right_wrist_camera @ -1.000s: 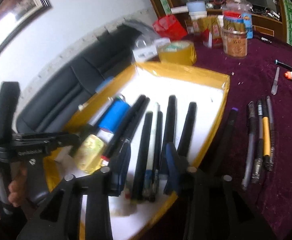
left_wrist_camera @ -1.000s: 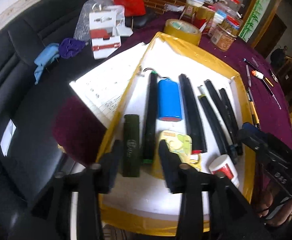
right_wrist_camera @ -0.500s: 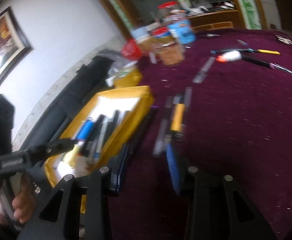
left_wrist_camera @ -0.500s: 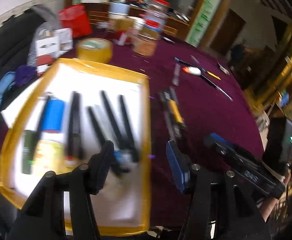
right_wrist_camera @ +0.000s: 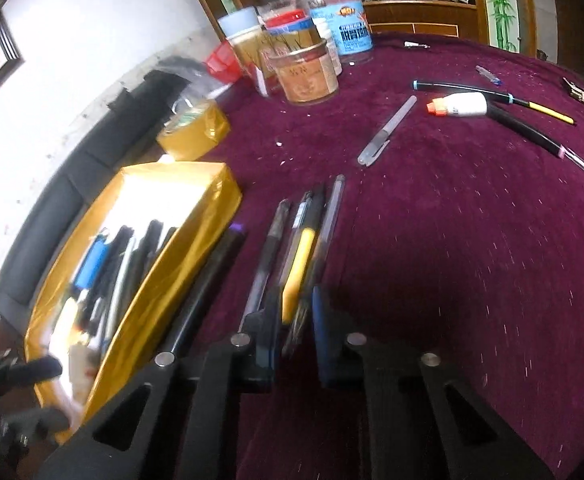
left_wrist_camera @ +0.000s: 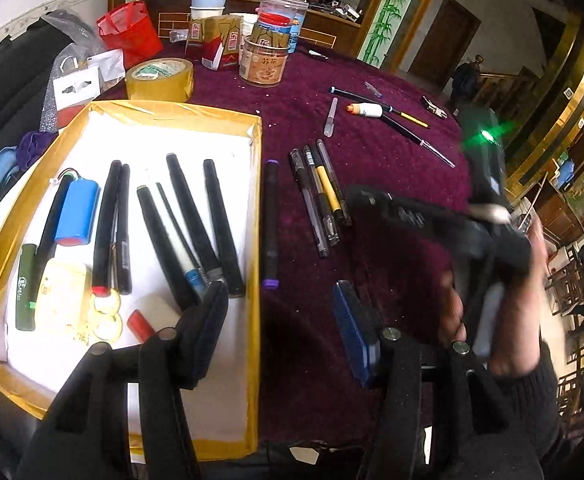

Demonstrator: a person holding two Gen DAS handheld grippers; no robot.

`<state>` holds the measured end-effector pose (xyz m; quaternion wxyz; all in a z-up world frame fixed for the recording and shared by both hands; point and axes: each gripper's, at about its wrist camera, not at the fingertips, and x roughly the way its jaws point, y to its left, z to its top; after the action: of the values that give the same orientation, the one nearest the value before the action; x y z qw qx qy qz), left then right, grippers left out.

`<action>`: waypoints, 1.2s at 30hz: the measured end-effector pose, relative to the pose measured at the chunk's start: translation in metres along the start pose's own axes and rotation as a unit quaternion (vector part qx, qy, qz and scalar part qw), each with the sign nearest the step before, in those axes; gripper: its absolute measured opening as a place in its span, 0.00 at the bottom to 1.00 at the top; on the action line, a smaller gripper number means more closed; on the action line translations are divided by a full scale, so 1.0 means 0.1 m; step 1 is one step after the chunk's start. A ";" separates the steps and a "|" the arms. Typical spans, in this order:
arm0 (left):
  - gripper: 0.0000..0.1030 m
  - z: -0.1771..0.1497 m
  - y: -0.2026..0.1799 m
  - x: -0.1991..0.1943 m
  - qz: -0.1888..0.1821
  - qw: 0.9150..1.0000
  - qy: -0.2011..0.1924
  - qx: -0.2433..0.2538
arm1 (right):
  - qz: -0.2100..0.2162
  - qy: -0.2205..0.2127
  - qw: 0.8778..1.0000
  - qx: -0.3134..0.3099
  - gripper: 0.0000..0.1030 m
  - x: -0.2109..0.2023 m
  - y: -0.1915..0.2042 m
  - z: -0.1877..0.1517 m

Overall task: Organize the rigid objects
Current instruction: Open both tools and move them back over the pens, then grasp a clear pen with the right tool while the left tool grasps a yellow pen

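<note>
1. A second ago both grippers hovered over the yellow-rimmed tray; now both sit over the maroon tablecloth to its right.
2. The right gripper has just been closing: its jaws stand narrow around the near ends of the pen bundle, the yellow-barrelled one among them. Blur hides whether the pads actually press.
3. The left gripper hangs with its jaws apart and nothing between them, straddling the tray's right wall.
4. A purple-capped black marker lies on the cloth just beside that wall, parallel to it.
5. Inside the tray, black markers, a blue battery pack and a dark green tube lie in rows; its near white floor is bare.
6. Right of the pens the cloth is open; farther back lie a glue bottle and loose pens.
7. The jars and cartons behind the tape roll carry Chinese characters, too small to read.
</note>
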<state>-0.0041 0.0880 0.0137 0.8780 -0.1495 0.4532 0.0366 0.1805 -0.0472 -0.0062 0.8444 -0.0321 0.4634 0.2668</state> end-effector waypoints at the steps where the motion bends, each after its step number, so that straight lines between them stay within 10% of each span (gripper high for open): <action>1: 0.51 -0.01 0.02 0.00 0.000 1.000 0.000 -0.001 | -0.004 0.001 1.000 0.001 0.13 0.04 0.00 0.04; 14: 0.51 -0.02 0.14 -0.04 -0.013 1.000 -0.003 -0.012 | -0.116 0.054 0.988 -0.087 0.09 0.41 0.27 0.29; 22: 0.51 -0.04 0.06 -0.12 -0.008 1.000 -0.010 -0.011 | -0.102 0.058 0.988 -0.098 0.10 0.34 0.24 0.21; 36: 0.51 0.30 -0.49 0.30 -0.019 0.999 0.014 0.021 | -0.057 -0.012 0.998 0.017 0.08 -0.77 -0.49 -1.00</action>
<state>0.0467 0.0483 0.0164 0.8753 -0.1402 0.4627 0.0081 0.0947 -0.1517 -0.0108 0.8642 -0.0411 0.4550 0.2108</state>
